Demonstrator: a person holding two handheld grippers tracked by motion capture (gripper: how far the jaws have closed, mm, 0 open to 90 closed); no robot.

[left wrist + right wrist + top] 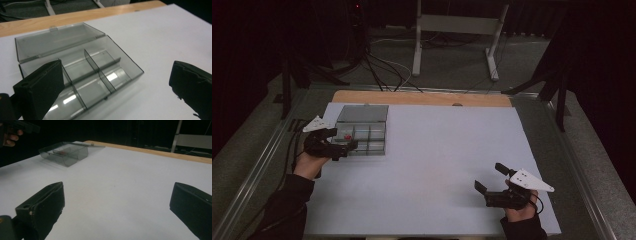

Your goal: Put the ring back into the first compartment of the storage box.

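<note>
A clear grey compartment box (362, 131) with its lid folded back lies at the left of the white table top (437, 165). A small red thing (347, 136) sits in one of its left compartments and appears as a red speck (60, 152) in the right gripper view. My left gripper (343, 139) hovers at the box's left front corner, open, nothing between its jaws. In the left gripper view the box (100, 65) lies just beyond the open left gripper (116, 72). My right gripper (490, 177) is open over bare table near the front right, far from the box (67, 152).
A wooden strip (422, 98) runs along the table's far edge. Metal rails (582, 165) border both sides. Beyond the table stand a white frame (457, 30) and loose cables (382, 70) on the floor. The hand (10, 137) holding the left gripper appears at the top left of the right gripper view.
</note>
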